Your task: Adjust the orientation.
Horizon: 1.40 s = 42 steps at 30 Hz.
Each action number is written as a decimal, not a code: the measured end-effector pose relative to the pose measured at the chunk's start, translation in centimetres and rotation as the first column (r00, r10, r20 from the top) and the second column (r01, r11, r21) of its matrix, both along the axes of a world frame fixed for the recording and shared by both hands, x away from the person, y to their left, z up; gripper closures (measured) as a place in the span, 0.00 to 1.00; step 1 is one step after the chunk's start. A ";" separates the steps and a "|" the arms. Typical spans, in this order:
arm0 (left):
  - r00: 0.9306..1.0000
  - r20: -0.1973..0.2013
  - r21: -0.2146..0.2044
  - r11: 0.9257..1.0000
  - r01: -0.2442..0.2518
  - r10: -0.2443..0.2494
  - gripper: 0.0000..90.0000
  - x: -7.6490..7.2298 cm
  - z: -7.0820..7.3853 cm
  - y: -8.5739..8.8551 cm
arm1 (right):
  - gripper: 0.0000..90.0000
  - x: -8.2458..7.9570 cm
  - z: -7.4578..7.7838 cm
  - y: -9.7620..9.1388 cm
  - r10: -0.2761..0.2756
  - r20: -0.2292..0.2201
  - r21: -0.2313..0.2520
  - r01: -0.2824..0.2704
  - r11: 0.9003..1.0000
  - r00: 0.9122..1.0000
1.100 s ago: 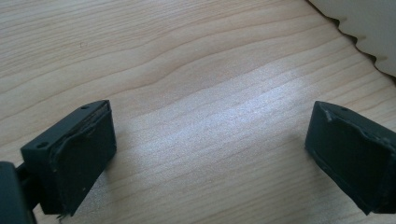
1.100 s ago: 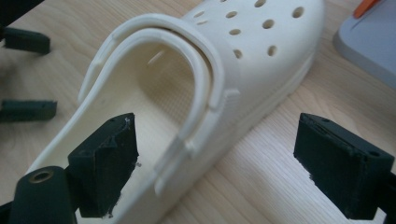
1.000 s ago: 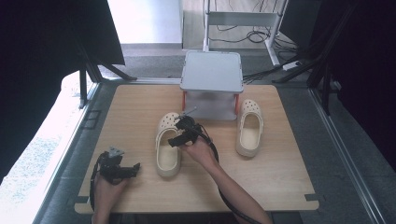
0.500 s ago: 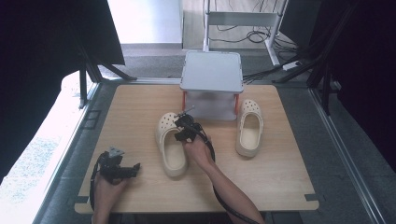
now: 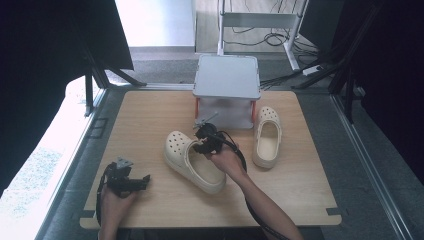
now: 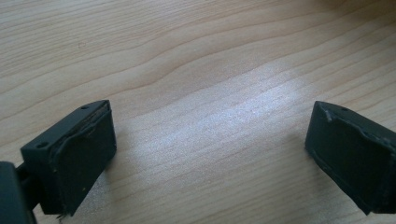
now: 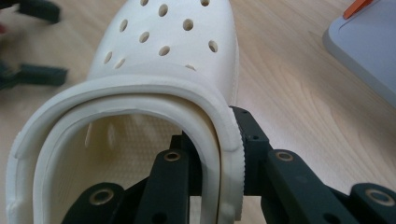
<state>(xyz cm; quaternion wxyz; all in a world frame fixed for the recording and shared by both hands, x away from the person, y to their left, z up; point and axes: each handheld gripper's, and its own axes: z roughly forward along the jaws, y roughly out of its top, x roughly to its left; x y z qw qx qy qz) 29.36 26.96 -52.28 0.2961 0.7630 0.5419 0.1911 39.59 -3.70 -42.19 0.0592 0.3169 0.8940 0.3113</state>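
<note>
Right claw (image 5: 204, 141) has its jaws closed on the side wall of the cream clog (image 5: 192, 161) — one jaw inside the opening, the other pressed against the outer wall, as the right gripper view makes plain (image 7: 219, 172). That clog lies on the counter (image 5: 300, 195) directly under the claw and stretches away from it toward the person's left, its perforated toe pointing off beyond the jaws. Left claw (image 5: 142, 179) rests low on the counter well off to that side, its jaws spread wide with nothing but bare wood between them (image 6: 210, 140).

Ahead of the right claw stands a grey box (image 5: 226, 90) with orange trim, and just beyond the claw's right side a second clog (image 5: 266, 136) lies with its toe toward that box.

The step in hand looks like moving or turning the gripped clog, perhaps to set it alongside its mate. The hold is on a thin, soft rim, so I'd judge it wise to keep the jaws firmly pinched and move slowly — a quick swing could let the foam wall flex and slip out. Lifting the clog a little clear of the wood before turning it would spare it dragging, and keeping the toe away from the box's corner would avoid a knock.
</note>
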 end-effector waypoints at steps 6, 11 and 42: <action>1.000 -0.001 0.000 1.000 0.000 0.000 0.02 0.0 0.0 0.0 | 0.85 -2.4 0.9 -2.1 0.059 -0.003 0.043 -0.059 0.997 0.998; 1.000 -0.003 -0.002 1.000 -0.002 0.002 0.02 0.0 0.0 0.0 | 0.85 -4.7 1.1 -3.3 0.091 0.001 0.052 -0.091 0.994 0.996; 1.000 -0.001 -0.004 1.000 -0.003 0.003 0.02 0.0 0.0 0.0 | 0.42 -9.0 -1.4 -7.7 0.157 -0.008 0.069 -0.156 0.985 0.988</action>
